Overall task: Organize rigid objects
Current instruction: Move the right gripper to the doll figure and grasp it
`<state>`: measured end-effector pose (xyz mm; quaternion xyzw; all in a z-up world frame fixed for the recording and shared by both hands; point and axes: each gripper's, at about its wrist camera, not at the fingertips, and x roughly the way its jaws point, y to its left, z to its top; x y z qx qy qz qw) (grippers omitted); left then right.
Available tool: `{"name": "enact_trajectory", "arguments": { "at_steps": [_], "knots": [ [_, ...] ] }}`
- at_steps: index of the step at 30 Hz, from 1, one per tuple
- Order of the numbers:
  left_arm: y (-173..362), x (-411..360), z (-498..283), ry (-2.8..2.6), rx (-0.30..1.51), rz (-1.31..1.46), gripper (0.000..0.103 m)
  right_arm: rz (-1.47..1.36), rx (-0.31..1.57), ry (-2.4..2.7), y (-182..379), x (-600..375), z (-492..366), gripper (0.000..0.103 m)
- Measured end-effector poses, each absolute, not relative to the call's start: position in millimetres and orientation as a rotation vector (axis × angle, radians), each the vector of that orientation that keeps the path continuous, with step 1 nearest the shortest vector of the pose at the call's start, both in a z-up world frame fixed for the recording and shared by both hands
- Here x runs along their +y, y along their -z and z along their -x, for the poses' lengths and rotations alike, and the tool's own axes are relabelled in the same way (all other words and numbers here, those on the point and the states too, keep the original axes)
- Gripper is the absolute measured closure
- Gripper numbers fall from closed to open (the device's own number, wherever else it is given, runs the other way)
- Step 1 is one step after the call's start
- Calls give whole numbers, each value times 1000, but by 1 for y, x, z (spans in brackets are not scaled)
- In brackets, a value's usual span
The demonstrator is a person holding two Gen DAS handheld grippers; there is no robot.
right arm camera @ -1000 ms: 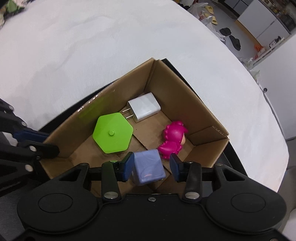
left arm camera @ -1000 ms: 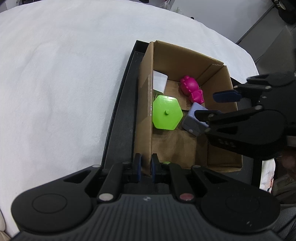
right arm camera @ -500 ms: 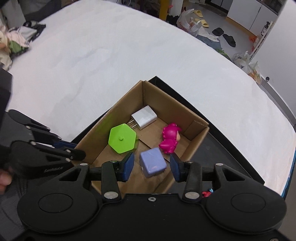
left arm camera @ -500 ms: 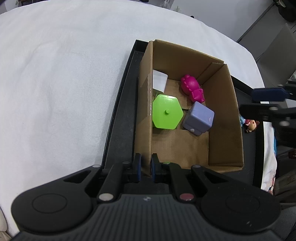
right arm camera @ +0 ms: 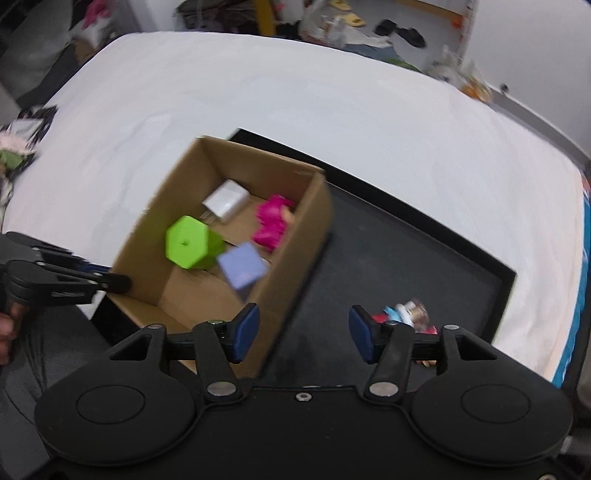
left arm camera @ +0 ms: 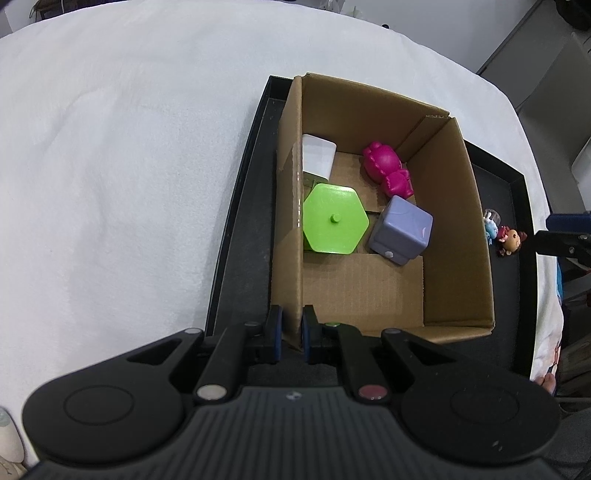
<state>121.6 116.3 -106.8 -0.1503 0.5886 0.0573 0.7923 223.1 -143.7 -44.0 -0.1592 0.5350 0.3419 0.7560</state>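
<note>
A cardboard box (left arm camera: 476, 236) stands on a black tray (left arm camera: 240, 236). Inside lie a green hexagon piece (left arm camera: 334, 219), a lilac cube (left arm camera: 400, 230), a pink toy figure (left arm camera: 386, 170) and a white charger (left arm camera: 317, 157). My left gripper (left arm camera: 291, 332) is shut on the box's near left wall. My right gripper (right arm camera: 303, 334) is open and empty, above the tray to the right of the box (right arm camera: 295, 258). Small toy figures (right arm camera: 404, 314) lie on the tray (right arm camera: 369, 251) by its right fingertip; they also show in the left wrist view (left arm camera: 504, 234).
The tray sits on a white cloth-covered table (left arm camera: 122, 155). Clutter and shoes lie on the floor beyond the table's far edge (right arm camera: 347, 22). The right gripper's fingertips (left arm camera: 565, 236) show at the right edge of the left wrist view.
My right gripper let go of the lilac cube in the box, rose, opened wider and swung right over the tray. My left gripper kept its hold on the box wall.
</note>
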Motion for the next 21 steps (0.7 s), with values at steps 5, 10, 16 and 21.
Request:
{"name": "enact_trajectory", "arguments": {
  "at_steps": [5, 10, 16, 21],
  "knots": [
    [106, 114, -121, -132, 1267, 313, 94, 263, 1175, -702, 57, -175, -236, 47],
    [105, 112, -122, -139, 1270, 312, 94, 208, 1175, -667, 67, -199, -248, 44],
    [104, 111, -123, -145, 1273, 305, 94, 165, 1165, -638, 78, -221, -261, 40],
    [104, 111, -124, -154, 1279, 307, 94, 112, 1163, -648, 86, -235, -272, 38]
  ]
}}
